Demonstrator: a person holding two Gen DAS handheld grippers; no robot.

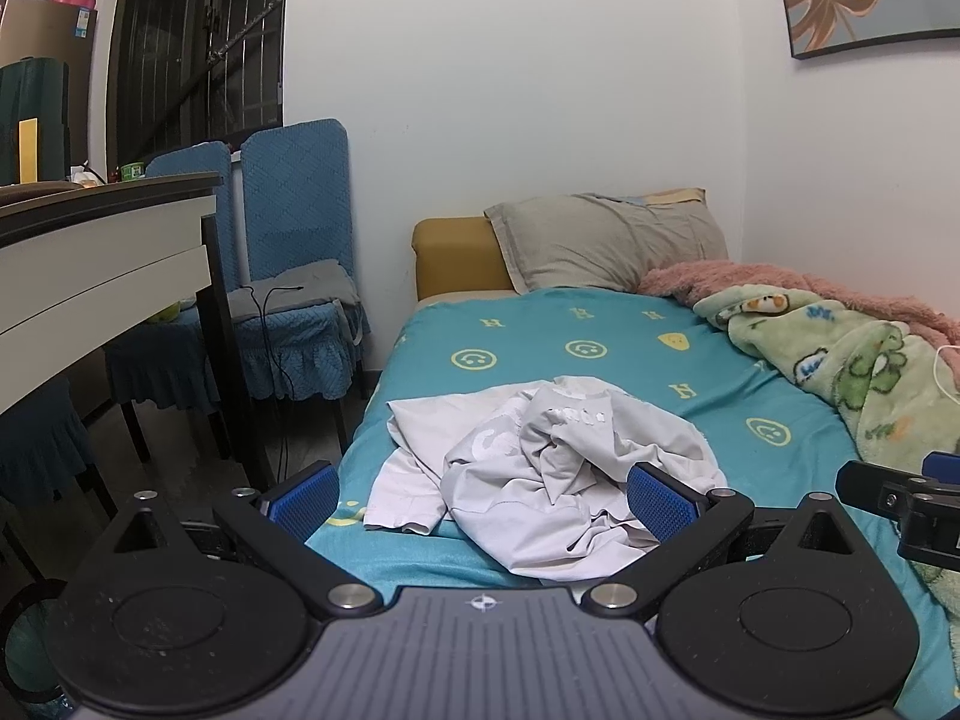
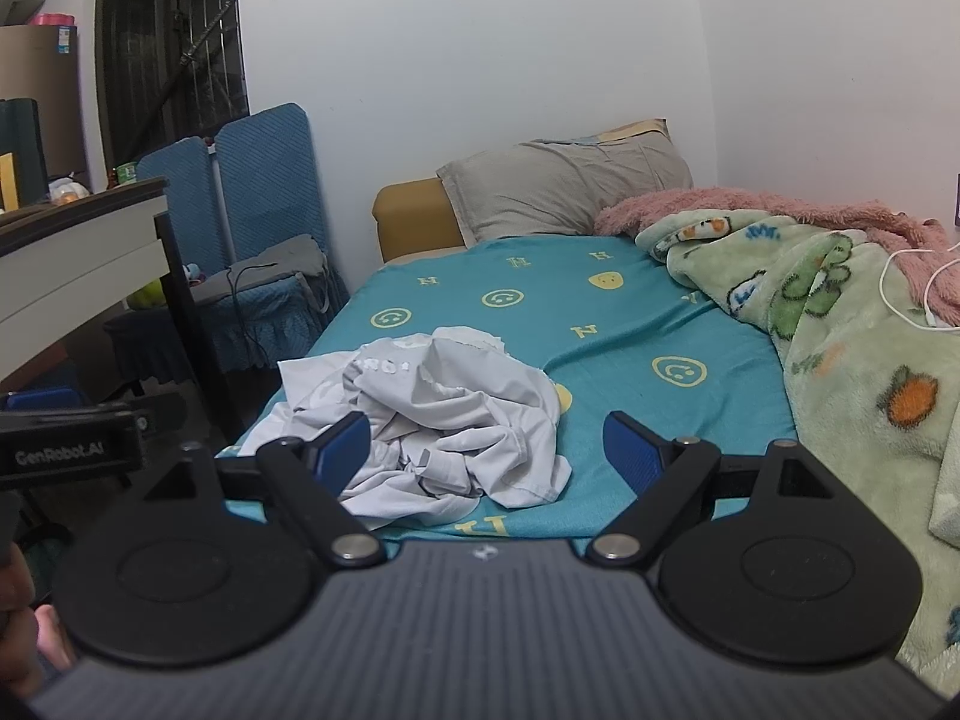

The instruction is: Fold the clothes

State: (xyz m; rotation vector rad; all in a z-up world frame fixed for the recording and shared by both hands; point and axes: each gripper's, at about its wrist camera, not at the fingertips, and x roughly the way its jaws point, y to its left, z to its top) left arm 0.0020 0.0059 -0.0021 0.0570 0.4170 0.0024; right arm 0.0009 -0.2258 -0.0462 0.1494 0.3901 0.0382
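A: What is seen nearest the cameras?

B: The left gripper point(image 1: 483, 501) is held above the foot edge of the bed point(image 1: 690, 372), its blue pads point(image 1: 303, 498) spread wide with nothing between them. The right gripper point(image 2: 489, 456) is held the same way, jaws spread, nothing pinched. Part of each is caught at the edge of the other's view.

A: Where is the garment found?

B: A crumpled pale grey garment point(image 1: 540, 474) is heaped on the teal smiley-print sheet point(image 2: 600, 324), near the foot edge and toward the left edge of the bed. Its nearest folds are seen just beyond the left gripper's pads; whether they are touched cannot be told. In the right wrist view the heap point(image 2: 438, 420) is seen beside the left-hand pad, with bare sheet ahead of the other one.

A: How much open room is offered?

B: Bare sheet is left between the heap and the grey pillow point(image 1: 606, 240) at the head edge. The right edge is taken up by a green cartoon-print blanket point(image 2: 840, 360) and a pink fleece point(image 2: 750, 207), with a white cable point(image 2: 906, 294) lying across them. Beyond the left edge, blue-covered chairs point(image 1: 288, 276) and a desk point(image 1: 102, 240) are set close by, with a strip of floor between.
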